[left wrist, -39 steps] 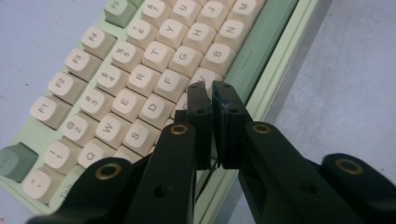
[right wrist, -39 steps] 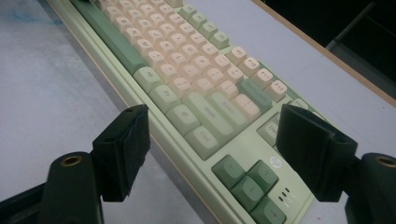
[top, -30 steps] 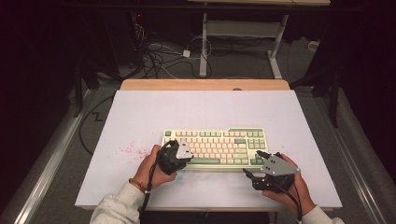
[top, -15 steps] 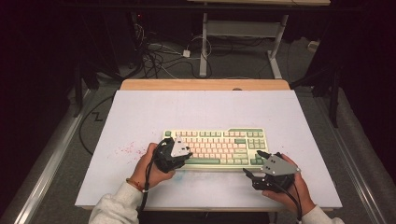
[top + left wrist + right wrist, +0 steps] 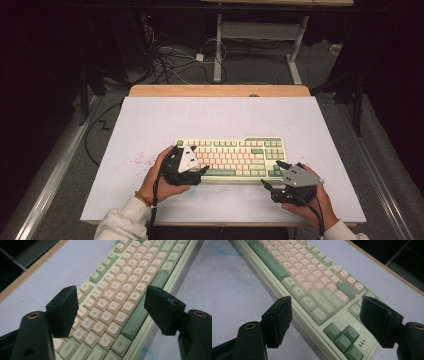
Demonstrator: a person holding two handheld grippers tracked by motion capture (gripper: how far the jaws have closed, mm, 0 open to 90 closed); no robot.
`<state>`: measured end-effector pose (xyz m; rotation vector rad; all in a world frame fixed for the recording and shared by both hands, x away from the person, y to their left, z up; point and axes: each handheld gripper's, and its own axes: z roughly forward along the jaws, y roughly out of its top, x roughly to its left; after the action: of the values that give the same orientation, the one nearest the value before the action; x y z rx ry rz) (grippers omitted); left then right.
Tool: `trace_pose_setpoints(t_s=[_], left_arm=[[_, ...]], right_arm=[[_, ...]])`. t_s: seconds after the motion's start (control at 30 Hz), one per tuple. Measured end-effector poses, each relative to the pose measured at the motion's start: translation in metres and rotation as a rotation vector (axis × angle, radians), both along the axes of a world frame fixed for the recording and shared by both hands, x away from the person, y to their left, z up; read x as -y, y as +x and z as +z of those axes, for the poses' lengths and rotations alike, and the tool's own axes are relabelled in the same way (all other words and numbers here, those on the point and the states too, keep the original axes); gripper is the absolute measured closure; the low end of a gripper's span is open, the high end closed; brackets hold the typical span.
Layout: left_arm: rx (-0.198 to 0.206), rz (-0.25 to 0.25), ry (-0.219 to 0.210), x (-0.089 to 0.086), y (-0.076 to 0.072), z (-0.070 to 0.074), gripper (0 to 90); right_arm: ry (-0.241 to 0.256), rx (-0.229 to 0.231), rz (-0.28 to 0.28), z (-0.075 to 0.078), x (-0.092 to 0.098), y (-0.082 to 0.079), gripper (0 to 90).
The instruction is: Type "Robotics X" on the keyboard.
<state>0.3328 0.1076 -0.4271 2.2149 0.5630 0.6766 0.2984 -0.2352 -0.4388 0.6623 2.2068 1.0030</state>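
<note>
a green-and-cream keyboard is sat on the white table, toward the near edge and a bit right of centre. the left gripper is parked over the keyboard's left end, and in the left gripper view its jaws are spread wide with the letter keys framed between them, nothing pinched. the right gripper is held just off the front right corner, jaws also spread open and empty; in the right gripper view the arrow keys and the keyboard's front rim are seen between them.

looks like the approach step is what's in hand: both ends are being lined up, probably so the board can be gripped or shifted, but no contact can be made out yet. for the next move, each gripper would need to be lowered so that the case edge gets straddled rather than the keycaps, then closed evenly on both sides so the board isn't twisted or tipped.
</note>
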Motion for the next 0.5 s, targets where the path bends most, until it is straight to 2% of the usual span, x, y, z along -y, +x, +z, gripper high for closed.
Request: trace_pose_setpoints(t_s=[0.2, 0.5], left_arm=[[0.02, 0.007, -0.029, -0.006, -0.002, 0.001, 17.3], [0.036, 0.026, -0.022, -0.02, -0.008, -0.004, 16.0]], right_arm=[[0.008, -0.003, -0.005, 0.0, 0.001, 0.001, 26.7], [0.009, -0.005, -0.006, 0.0, 0.002, 0.001, 26.7]])
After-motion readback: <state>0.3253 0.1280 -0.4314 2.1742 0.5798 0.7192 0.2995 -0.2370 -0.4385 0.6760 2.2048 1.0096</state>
